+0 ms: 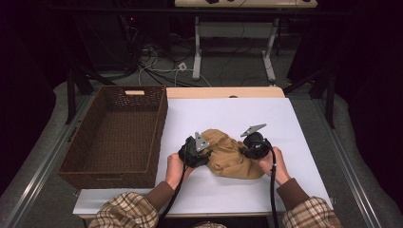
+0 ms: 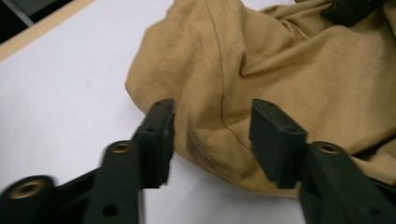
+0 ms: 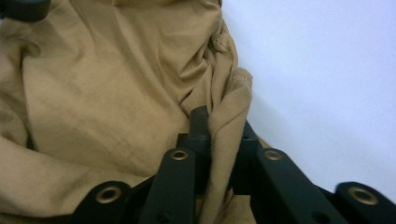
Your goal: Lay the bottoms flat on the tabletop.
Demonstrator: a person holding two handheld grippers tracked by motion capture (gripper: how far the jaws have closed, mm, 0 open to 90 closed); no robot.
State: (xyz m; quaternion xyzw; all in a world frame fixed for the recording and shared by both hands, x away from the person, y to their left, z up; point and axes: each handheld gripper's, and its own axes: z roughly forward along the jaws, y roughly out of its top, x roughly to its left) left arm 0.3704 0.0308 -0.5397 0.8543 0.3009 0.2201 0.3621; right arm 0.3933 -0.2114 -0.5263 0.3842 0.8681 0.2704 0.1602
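A crumpled tan cloth (image 1: 229, 153) lies on the white table top (image 1: 237, 114) between my two grippers. My left gripper (image 1: 197, 151) sits at the cloth's left edge. In the left gripper view its jaws stand apart around the cloth (image 2: 261, 79) edge, the fingers (image 2: 159, 135) off the fabric, so the left gripper (image 2: 212, 140) is open. My right gripper (image 1: 254, 145) is at the cloth's right side. In the right gripper view the right gripper (image 3: 219, 149) is shut on a fold of the cloth (image 3: 116, 93), pinched between its fingers (image 3: 200, 126).
A brown wicker basket (image 1: 71, 164) with nothing in it stands on the table's left part. The person's hands and plaid sleeves (image 1: 128, 211) come in from the bottom. White table top spreads behind and right of the cloth. Cables and a table frame lie on the floor beyond.
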